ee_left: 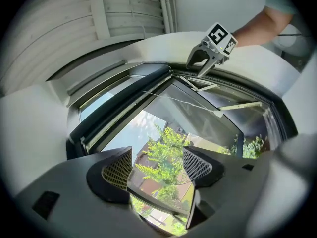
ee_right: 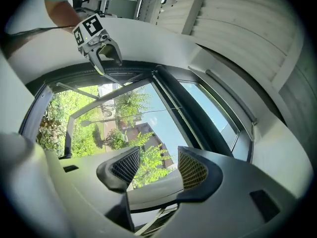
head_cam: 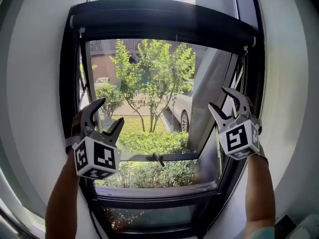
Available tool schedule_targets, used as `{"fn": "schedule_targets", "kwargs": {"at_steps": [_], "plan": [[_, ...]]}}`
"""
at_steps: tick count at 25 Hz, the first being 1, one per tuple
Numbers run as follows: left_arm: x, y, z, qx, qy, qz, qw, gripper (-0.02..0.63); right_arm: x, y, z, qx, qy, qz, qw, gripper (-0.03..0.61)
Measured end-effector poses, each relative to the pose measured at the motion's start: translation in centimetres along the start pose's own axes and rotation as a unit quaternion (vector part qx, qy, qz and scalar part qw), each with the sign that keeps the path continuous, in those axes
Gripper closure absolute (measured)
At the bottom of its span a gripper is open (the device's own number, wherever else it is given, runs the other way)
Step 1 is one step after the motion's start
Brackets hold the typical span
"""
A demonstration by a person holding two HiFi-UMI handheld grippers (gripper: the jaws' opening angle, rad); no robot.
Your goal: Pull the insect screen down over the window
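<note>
Green tree (head_cam: pixel 154 73) beyond open window sash (head_cam: pixel 212 98)

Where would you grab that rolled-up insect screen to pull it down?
Probably the bottom rail along the dark roller housing, gripped toward both ends, from below: it runs level across the window top, so two holds keep it even.

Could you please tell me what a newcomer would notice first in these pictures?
The bright green tree outside fills the middle of the dark-framed window. The left tongs are held up at its left edge and the right tongs at its right, both open and empty. The dark roller box spans the top.
</note>
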State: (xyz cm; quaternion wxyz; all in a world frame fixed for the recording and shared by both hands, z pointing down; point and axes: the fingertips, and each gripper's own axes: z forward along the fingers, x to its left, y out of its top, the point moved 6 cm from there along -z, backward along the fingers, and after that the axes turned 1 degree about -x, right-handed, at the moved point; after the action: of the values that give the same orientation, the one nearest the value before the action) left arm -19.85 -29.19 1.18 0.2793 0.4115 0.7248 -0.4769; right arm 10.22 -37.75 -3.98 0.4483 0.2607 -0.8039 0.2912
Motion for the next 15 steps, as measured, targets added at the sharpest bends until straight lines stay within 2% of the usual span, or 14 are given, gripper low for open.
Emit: {"fn": "schedule_targets", "kwargs": {"at_steps": [3,7,11,15], "plan": [[3.5,0.6,3.7,0.041,-0.005,0.080,0.9959,0.271,-3.3,-0.1,2.9,0.013,-0.009,-0.031,0.999,0.324],[7.9,2.0,6.8,0.085,0.017,0.166,0.9822,0.267,-7.2,-0.5,6.6,0.037,-0.009,-0.070,0.997,0.316],[11.5,3.4,8.0,0.098,0.045,0.208,0.9721,0.267,-10.8,-1.4,9.3,0.068,-0.016,-0.095,0.993,0.313],[15.3,3.6,8.1,0.108,0.072,0.209,0.9693,0.267,-12.9,-2.0,11.6,0.086,-0.018,-0.108,0.990,0.313]]}}
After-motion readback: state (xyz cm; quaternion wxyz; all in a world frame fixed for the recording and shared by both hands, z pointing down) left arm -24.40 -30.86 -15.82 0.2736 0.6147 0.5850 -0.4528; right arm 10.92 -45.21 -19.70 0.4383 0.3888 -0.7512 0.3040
